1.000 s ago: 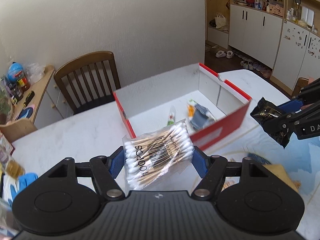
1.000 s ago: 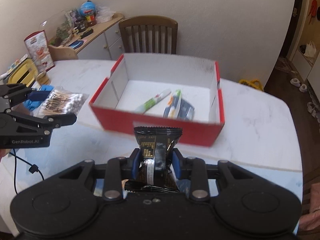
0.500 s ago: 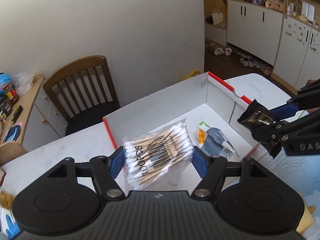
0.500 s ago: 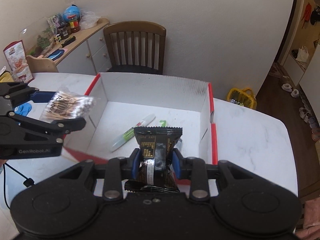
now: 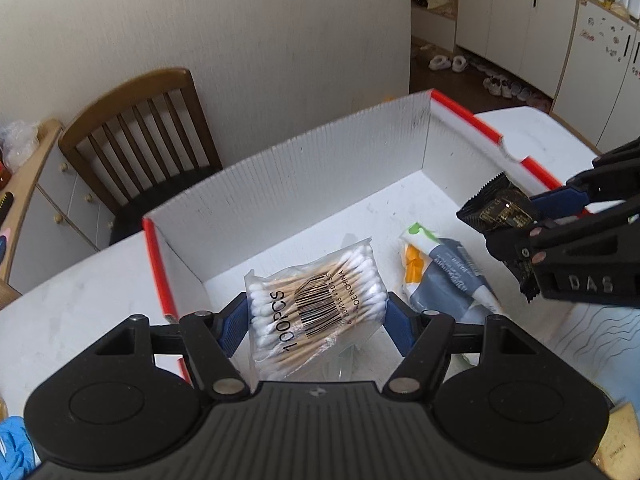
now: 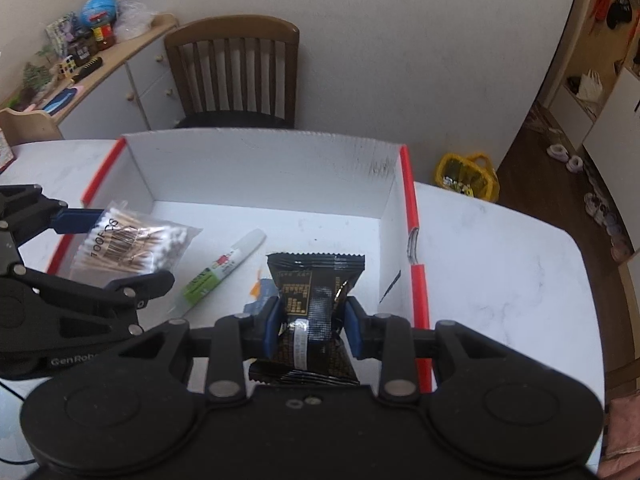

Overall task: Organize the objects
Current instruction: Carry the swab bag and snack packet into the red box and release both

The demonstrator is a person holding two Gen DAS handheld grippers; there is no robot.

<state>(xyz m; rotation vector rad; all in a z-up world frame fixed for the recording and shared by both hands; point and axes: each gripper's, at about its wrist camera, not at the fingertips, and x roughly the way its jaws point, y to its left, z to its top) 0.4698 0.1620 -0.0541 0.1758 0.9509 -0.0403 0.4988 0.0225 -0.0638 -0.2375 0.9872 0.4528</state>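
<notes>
From the left wrist camera, the left gripper (image 5: 316, 320) clamps a clear bag of cotton swabs (image 5: 316, 304) above the floor of a red-edged white box (image 5: 320, 168), where a grey-and-orange tube (image 5: 444, 276) lies. The right gripper (image 5: 516, 236) enters at right, gripping a black snack packet (image 5: 500, 216).

From the right wrist camera, the right gripper (image 6: 314, 320) pinches the black snack packet (image 6: 316, 292) over the box's (image 6: 260, 168) right side; a green-and-white tube (image 6: 224, 268) rests inside. The left gripper (image 6: 116, 248) holds the swabs (image 6: 132, 246) at the left wall. A wooden chair (image 6: 236, 68) stands behind.
</notes>
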